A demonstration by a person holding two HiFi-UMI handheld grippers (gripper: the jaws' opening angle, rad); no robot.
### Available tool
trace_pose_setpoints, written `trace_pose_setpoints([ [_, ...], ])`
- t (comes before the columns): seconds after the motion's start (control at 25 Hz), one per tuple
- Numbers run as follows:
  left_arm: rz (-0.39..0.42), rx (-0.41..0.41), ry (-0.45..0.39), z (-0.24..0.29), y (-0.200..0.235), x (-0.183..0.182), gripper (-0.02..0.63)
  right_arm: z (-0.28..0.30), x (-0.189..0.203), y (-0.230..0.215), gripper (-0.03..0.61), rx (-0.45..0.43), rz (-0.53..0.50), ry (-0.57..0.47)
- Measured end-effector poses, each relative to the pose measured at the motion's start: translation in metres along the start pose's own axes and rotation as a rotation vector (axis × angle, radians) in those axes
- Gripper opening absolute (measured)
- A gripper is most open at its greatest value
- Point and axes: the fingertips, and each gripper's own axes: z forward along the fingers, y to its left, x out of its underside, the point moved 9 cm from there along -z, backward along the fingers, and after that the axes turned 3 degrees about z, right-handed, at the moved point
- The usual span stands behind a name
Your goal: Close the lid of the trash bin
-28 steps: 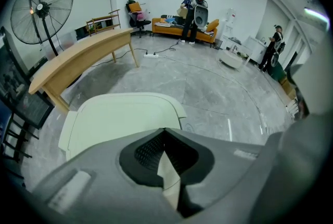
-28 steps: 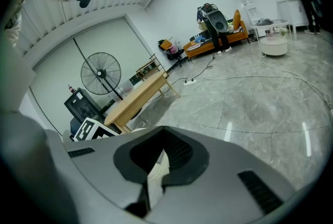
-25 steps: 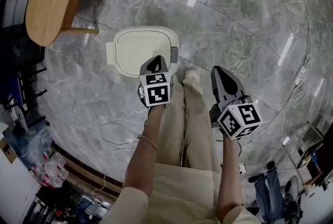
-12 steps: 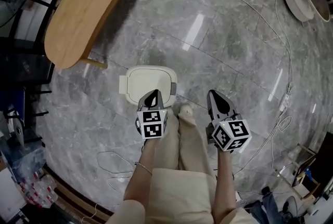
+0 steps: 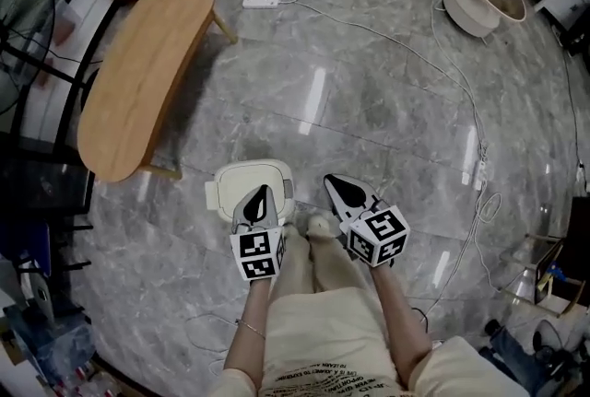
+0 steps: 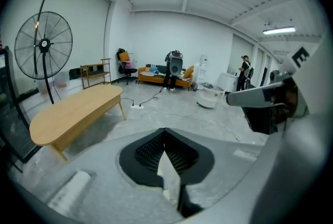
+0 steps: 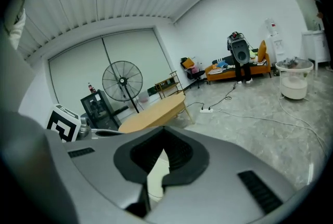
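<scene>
Trash bin (image 5: 247, 186), cream, lid down, standing on grey marble floor (image 5: 387, 82).
Left gripper (image 5: 259, 193) and right gripper (image 5: 335, 184) held clear of it, each pressed together, pinching nothing.

We hold both grippers side by side in front of us, each pointing forward and tilted downward. The left gripper (image 5: 260, 193) has its tips pressed together with nothing between them. Its marker cube (image 5: 257, 255) sits behind the tips, toward our bare left forearm (image 5: 254, 312). The right gripper (image 5: 334, 183) lies just beside it, tips slanting slightly toward the left one. Its tips also meet with nothing between them, and the right cube (image 5: 378, 235) sits behind them.
</scene>
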Motion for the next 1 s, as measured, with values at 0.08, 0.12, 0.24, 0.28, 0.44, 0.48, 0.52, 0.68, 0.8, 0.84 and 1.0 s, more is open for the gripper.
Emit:
trace_pose_setpoints([
  [0.08,0.025,0.025,-0.041,-0.009,-0.005,-0.019,0.023,-0.008,-0.013,0.004,0.005,-0.001,-0.012,-0.032],
  [0.12,0.038,0.037,-0.061,-0.012,-0.008,-0.028,0.023,-0.013,-0.020,0.005,0.005,0.003,-0.017,-0.049],
  [0.24,0.077,0.062,-0.128,-0.023,-0.017,-0.054,0.023,-0.028,-0.041,0.004,0.005,0.006,-0.046,-0.096],
  [0.28,0.084,0.067,-0.148,-0.027,-0.018,-0.062,0.023,-0.032,-0.048,0.004,0.005,0.005,-0.060,-0.111],
  [0.44,0.104,0.084,-0.232,-0.041,-0.022,-0.093,0.023,-0.045,-0.074,0.003,0.005,0.012,-0.094,-0.181],
  [0.48,0.109,0.088,-0.254,-0.044,-0.023,-0.100,0.023,-0.048,-0.080,0.003,0.005,0.014,-0.098,-0.201],
  [0.52,0.113,0.091,-0.275,-0.047,-0.023,-0.107,0.023,-0.050,-0.086,0.003,0.005,0.016,-0.099,-0.219],
  [0.68,0.124,0.093,-0.344,-0.058,-0.024,-0.130,0.023,-0.059,-0.101,0.007,0.005,0.025,-0.104,-0.272],
  [0.8,0.134,0.077,-0.387,-0.065,-0.020,-0.145,0.023,-0.060,-0.116,0.011,0.005,0.015,-0.123,-0.305],
  [0.84,0.134,0.070,-0.400,-0.068,-0.018,-0.149,0.023,-0.061,-0.121,0.012,0.005,0.012,-0.131,-0.316],
  [1.0,0.127,0.048,-0.442,-0.075,-0.008,-0.158,0.023,-0.061,-0.134,0.015,0.005,0.017,-0.146,-0.344],
])
